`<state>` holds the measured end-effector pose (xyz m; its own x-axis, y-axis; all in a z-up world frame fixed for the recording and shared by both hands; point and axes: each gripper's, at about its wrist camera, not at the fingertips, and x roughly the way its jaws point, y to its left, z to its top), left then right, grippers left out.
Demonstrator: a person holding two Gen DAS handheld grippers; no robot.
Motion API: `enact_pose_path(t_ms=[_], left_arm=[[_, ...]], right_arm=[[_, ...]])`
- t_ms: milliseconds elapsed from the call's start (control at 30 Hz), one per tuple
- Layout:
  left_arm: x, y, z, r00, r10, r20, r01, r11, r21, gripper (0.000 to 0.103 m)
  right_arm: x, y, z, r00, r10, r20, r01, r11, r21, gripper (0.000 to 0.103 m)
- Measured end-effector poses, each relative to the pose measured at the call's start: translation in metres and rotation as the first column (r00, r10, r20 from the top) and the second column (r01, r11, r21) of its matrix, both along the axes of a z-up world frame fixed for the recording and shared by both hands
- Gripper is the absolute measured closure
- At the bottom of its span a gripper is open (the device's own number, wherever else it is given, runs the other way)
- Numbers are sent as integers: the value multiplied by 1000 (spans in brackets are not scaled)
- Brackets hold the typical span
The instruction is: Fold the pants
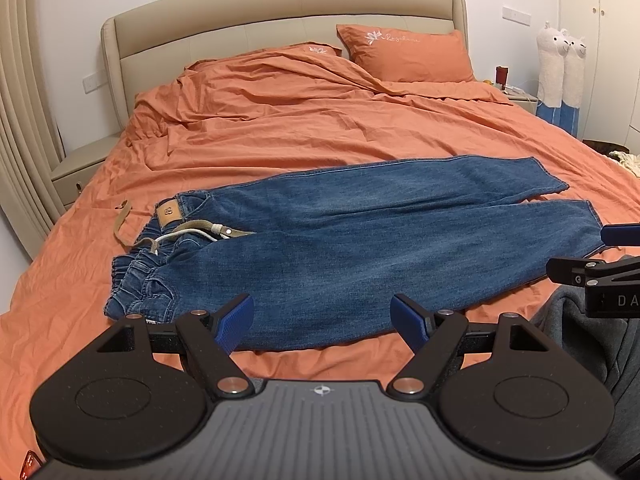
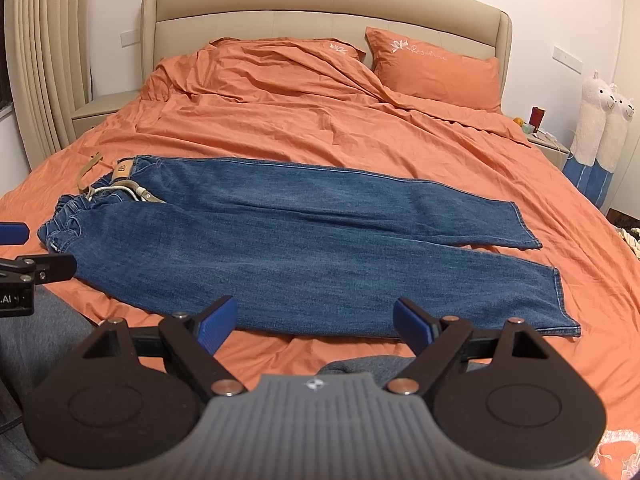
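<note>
both claws, left claw (image 1: 322, 320) and right claw (image 2: 314, 320), gape just short of jeans (image 1: 360, 240).

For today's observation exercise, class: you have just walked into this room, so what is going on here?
A person holds a gripper in each hand over a bed with orange bedding. A pair of blue jeans lies spread flat across it, waistband to the left, both legs stretched to the right, not yet folded. The left gripper and the right gripper both hang open near the jeans' near edge, holding nothing. Folding has not begun.
</note>
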<state>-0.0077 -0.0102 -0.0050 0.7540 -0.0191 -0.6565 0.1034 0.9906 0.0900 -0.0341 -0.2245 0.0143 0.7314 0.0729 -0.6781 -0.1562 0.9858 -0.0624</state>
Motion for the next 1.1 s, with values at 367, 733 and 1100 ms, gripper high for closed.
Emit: enact_pose_path(t_ms=[367, 733, 1100], left_arm=[[0, 0, 0, 1000, 0, -1, 0, 1000, -1, 12], [-5, 0, -2, 1000, 5, -7, -5, 1000, -4, 12], [48, 89, 3, 995, 95, -14, -96, 992, -79, 28]], right_arm=[[-1, 1, 1, 1000, 2, -1, -2, 1000, -1, 21], [1, -1, -3, 1000, 12, -9, -12, 1000, -5, 21], [41, -30, -23, 993, 87, 75, -90, 995, 33, 21]])
